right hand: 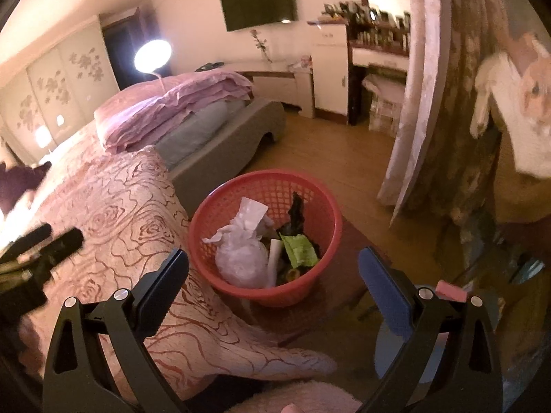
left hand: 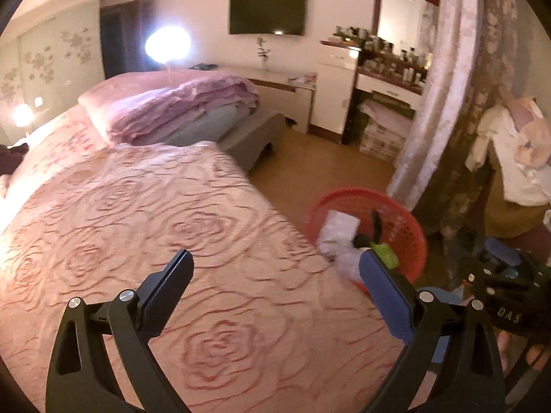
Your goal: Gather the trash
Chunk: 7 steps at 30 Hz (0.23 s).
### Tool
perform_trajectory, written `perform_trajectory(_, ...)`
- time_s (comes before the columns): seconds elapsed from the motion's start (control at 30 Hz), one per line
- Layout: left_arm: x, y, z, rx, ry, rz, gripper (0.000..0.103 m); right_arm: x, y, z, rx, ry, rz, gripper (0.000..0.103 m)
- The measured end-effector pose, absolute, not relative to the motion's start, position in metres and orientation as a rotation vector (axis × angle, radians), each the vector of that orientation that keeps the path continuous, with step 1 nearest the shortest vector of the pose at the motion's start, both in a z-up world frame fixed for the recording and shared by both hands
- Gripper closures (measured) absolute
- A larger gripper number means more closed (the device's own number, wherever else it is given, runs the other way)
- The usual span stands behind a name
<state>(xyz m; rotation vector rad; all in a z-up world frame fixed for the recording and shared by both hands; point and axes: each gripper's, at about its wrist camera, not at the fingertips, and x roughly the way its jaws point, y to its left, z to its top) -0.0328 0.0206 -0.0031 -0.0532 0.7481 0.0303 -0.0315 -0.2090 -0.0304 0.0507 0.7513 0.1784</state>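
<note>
A red plastic basket stands on the floor beside the bed. It holds white crumpled paper, a green wrapper and dark scraps. The same basket shows at the bed's edge in the left wrist view. My right gripper is open and empty, just above the basket's near rim. My left gripper is open and empty over the pink rose-patterned bedspread. The left gripper also shows at the left edge of the right wrist view.
Folded purple blankets lie on the bed. A grey bench stands at the bed's foot. A flowered curtain hangs at right. A white dresser with bottles and a wall TV stand at the back. The floor is wooden.
</note>
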Motion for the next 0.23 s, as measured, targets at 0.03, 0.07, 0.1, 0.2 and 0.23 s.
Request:
perform_trajectory(0.03, -0.037, 0.028, -0.002, -0.054, 0.749, 0.052, 0.01, -0.039, -0.197, -0.03, 0.011, 0.733, 0.195, 0.007)
perform_trajectory(0.07, -0.042, 0.037, -0.001, -0.056, 0.746, 0.079, 0.01, -0.042, -0.188, -0.03, -0.012, 0.726, 0.217, 0.007)
perform_trajectory(0.1, -0.049, 0.047, 0.0, -0.06, 0.742, 0.108, 0.01, -0.047, -0.175, -0.031, -0.031, 0.725, 0.259, 0.007)
perform_trajectory(0.2, -0.069, 0.079, 0.001, -0.073, 0.738, 0.216, 0.01, -0.064, -0.128, -0.038, -0.079, 0.753, 0.437, 0.007)
perform_trajectory(0.23, -0.075, 0.089, 0.001, -0.076, 0.738, 0.247, 0.01, -0.072, -0.112, -0.041, -0.1, 0.759, 0.497, 0.007)
